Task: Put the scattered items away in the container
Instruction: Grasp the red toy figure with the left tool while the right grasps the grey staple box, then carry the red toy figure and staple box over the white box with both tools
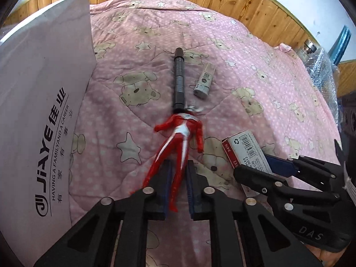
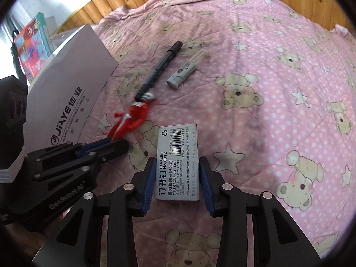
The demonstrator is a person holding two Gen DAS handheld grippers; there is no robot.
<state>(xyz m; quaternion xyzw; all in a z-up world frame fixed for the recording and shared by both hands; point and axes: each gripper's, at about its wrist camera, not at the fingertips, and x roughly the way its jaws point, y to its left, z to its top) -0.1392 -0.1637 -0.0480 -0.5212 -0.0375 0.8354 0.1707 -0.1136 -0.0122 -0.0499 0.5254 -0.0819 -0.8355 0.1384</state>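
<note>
Left gripper (image 1: 179, 171) straddled the legs of the red toy figure (image 1: 180, 133); its blue pads sat either side of one leg with a sliver of gap visible, so it read as closing but not clamped. Right gripper (image 2: 176, 179) bracketed the staples box (image 2: 176, 162) lying flat on the pink bear quilt (image 2: 278, 77); pads just beside the box edges, whether touching I could not tell, and nothing looked lifted.

Also on the quilt: a black marker (image 1: 179, 77), its near end touching the figure's head, and a small grey-white tube (image 1: 204, 81) just right of the marker. The white JIAYE box (image 1: 40, 102) stood at the far left, presumably the container; its opening was not visible from either camera.

Risks, as judged:
- The figure's legs are thin and splayed; pinching a single leg could let the toy swing or slip out on the lift.
- Lifting the figure might drag the marker, given the contact at the head.
- Soft quilt gives under pressure, so the staples box may tilt when squeezed.
- The grippers worked close together; a collision looked possible.

View differences: the right wrist showed the box label and a colourful carton (image 2: 33, 44) behind the container; the left wrist showed a bottle (image 1: 310, 51) at far right.
</note>
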